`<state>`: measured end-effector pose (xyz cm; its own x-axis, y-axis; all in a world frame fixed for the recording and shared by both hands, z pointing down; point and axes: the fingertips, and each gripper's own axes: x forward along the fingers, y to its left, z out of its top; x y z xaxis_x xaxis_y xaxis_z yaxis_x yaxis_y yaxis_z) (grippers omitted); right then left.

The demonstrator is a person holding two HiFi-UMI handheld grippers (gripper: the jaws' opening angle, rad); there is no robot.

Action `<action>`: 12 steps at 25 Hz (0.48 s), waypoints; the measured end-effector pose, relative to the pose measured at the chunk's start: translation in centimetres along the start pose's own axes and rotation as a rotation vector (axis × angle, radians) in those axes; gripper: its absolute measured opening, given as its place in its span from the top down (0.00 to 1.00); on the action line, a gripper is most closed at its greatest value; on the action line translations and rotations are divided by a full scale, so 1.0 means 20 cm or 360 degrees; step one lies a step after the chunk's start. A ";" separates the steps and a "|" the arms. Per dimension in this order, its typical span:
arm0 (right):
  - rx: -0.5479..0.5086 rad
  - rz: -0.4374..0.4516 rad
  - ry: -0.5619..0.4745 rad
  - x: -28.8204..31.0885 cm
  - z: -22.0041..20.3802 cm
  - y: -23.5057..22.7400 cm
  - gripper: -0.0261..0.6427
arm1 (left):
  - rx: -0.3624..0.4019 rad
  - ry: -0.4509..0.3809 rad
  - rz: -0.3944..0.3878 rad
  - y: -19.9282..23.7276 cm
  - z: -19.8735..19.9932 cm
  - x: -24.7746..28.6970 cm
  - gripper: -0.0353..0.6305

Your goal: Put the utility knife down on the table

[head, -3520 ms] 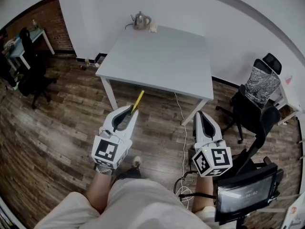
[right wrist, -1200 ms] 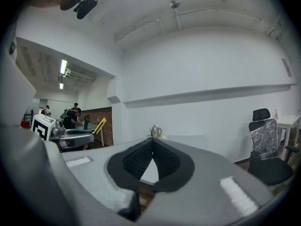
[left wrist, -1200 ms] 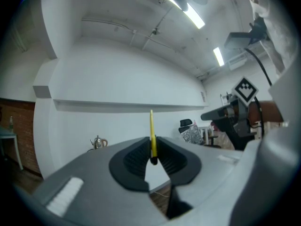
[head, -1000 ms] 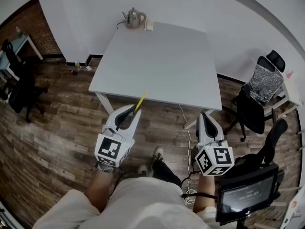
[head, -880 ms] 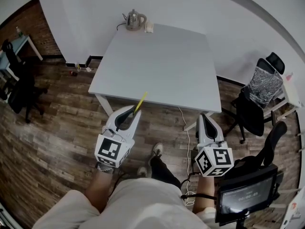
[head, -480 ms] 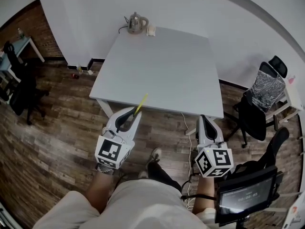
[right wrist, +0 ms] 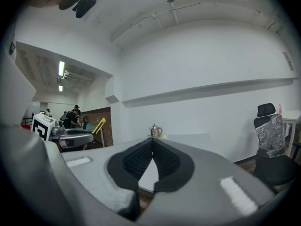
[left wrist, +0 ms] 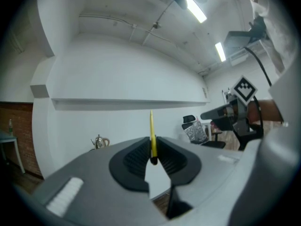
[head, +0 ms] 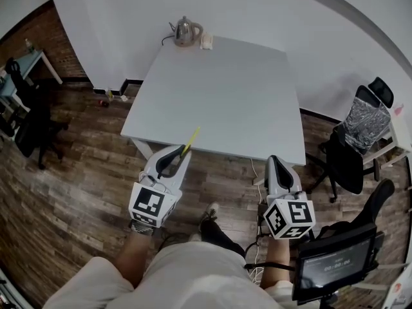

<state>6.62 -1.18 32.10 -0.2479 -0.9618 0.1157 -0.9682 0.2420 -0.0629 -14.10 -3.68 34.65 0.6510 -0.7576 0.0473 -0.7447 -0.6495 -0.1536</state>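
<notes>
The left gripper [head: 181, 152] clamps one end of the yellow utility knife [head: 189, 140], which projects forward past the jaw tips toward the white table [head: 219, 89] just ahead, evidently for set-down, while the right gripper [head: 273, 160] alongside is closed and empty.

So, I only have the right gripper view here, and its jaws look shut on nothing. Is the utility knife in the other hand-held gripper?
Observer: Yes. The left gripper view shows the left hand-held gripper clamped on the yellow utility knife, which sticks up past the pads.
Operator: Is it over the table?
Observer: Barely. In the head view that gripper hangs above the wooden floor, short of the white table; only the knife's tip overlaps its near edge.
</notes>
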 end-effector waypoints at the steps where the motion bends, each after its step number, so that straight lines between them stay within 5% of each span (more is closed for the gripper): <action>1: 0.0001 -0.0001 -0.0002 0.01 0.01 -0.01 0.96 | 0.0003 0.0002 0.0002 0.01 0.00 0.01 0.87; 12: 0.0041 -0.0016 -0.0001 0.16 0.00 -0.12 0.96 | 0.0033 0.0037 -0.0026 0.08 0.00 0.19 0.87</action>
<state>8.18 -4.77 32.59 -0.2381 -0.9643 0.1155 -0.9695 0.2290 -0.0870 -12.77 -7.62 34.56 0.6591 -0.7485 0.0730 -0.7308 -0.6603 -0.1728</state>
